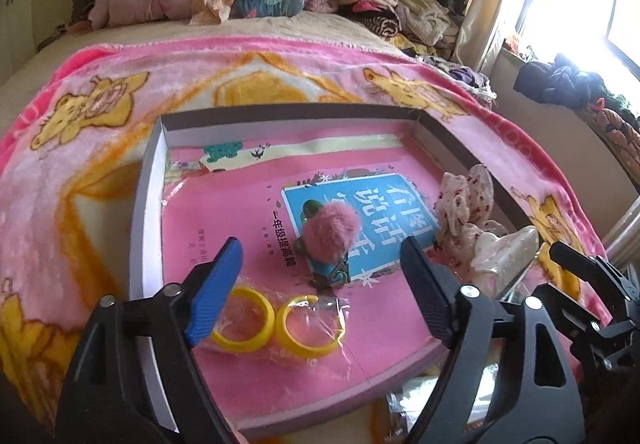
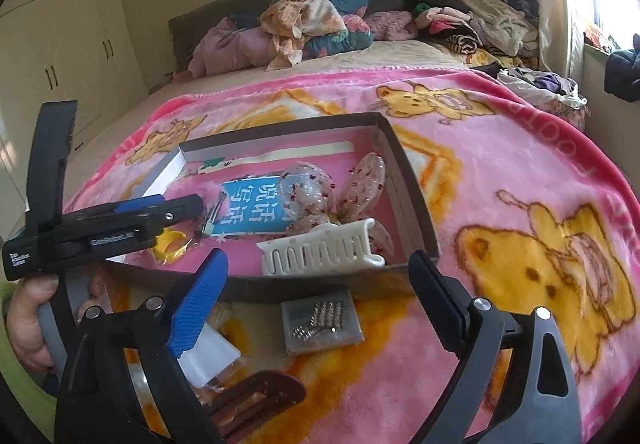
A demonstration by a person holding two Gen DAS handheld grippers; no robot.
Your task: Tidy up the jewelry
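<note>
On the bed, the box (image 2: 416, 200) sits on the pink blanket (image 2: 500, 164) and already holds the yellow bangles (image 1: 276, 320), a pink pompom clip (image 1: 330, 232), a floral bow (image 2: 340, 196) and a white claw clip (image 2: 320, 254). Both grippers are wide open and empty: left gripper (image 1: 316, 296) over the bangles, right gripper (image 2: 320, 296) above the small bead packet (image 2: 320, 320) just outside the box. I'd go for that packet next, pinching it by an edge since it lies flat.
</note>
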